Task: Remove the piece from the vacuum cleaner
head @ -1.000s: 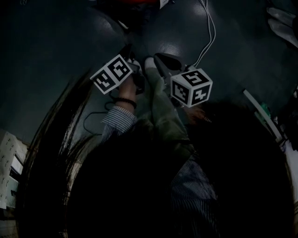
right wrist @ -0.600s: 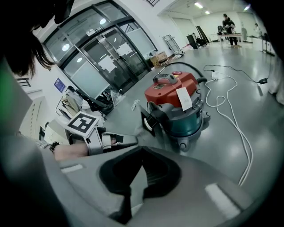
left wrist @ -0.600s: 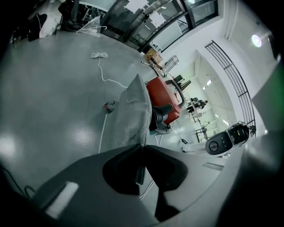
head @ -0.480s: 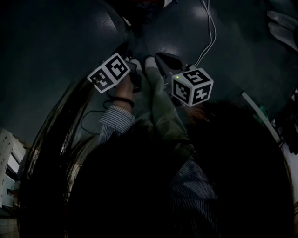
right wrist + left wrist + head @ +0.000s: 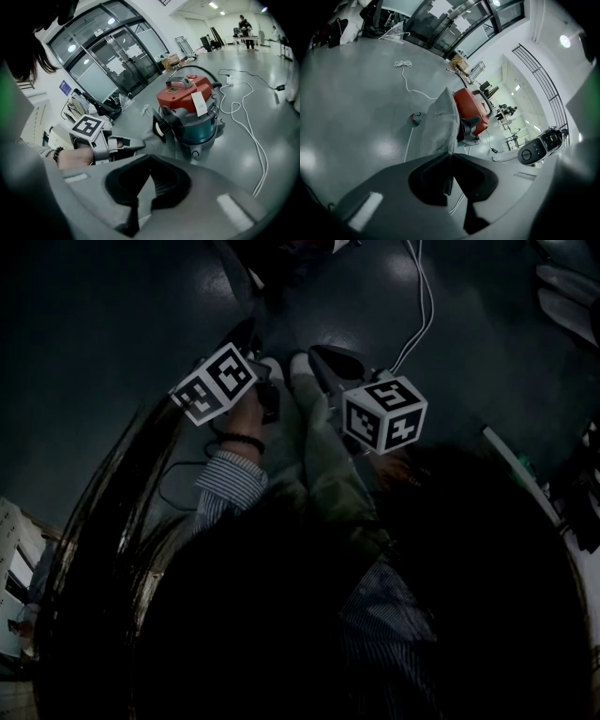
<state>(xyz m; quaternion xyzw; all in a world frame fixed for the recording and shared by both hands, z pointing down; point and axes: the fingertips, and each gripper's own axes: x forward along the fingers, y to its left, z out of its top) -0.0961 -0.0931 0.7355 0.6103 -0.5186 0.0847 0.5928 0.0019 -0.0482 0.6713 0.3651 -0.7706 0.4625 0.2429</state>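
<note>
The left gripper [image 5: 450,154] and right gripper [image 5: 149,157] both pinched the grey fabric piece [image 5: 440,122]; steadier that way. Probably to tug it off the red-lidded vacuum cleaner [image 5: 190,110].

In the left gripper view the fabric piece [image 5: 440,122] rises at centre frame, in front of the vacuum cleaner [image 5: 472,108], which sits just to its right. A cable [image 5: 402,63] lies on the floor [image 5: 347,108] at upper left.
</note>
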